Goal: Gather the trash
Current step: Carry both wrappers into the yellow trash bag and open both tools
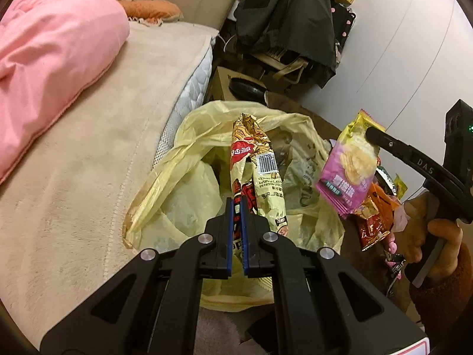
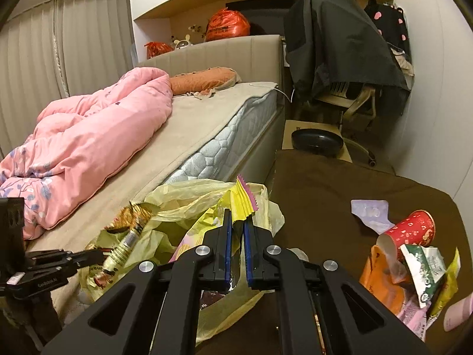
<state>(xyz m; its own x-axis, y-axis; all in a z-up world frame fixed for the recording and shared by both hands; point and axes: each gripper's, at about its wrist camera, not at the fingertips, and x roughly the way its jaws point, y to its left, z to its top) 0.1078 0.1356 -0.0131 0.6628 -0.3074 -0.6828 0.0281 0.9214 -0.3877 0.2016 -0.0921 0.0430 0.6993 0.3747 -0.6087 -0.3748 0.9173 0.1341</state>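
My left hand-held gripper [image 1: 236, 207] is clamped on a long yellow snack wrapper [image 1: 255, 159], which sticks out over the open mouth of the yellow plastic bag [image 1: 165, 189]. The bag sits just beside the bed [image 1: 88, 153], against the mattress edge.

My right hand-held gripper [image 2: 236, 227] is clamped on a purple and yellow chip packet [image 1: 348, 165]; in the left wrist view that packet hangs at the right rim of the bag, with my hand [image 1: 434, 236] on the grip below it. In the right wrist view the packet's crimped yellow end [image 2: 242, 198] pokes up between the blue pads.

More trash lies on the brown cloth [image 2: 340, 183] to the right of the bag: a red paper cup [image 2: 414, 227] on its side, an orange wrapper [image 2: 381, 278], a torn green and white wrapper [image 2: 422, 269] and a pale lilac packet [image 2: 369, 210]. A pink quilt [image 2: 88, 136] is bunched on the bed.
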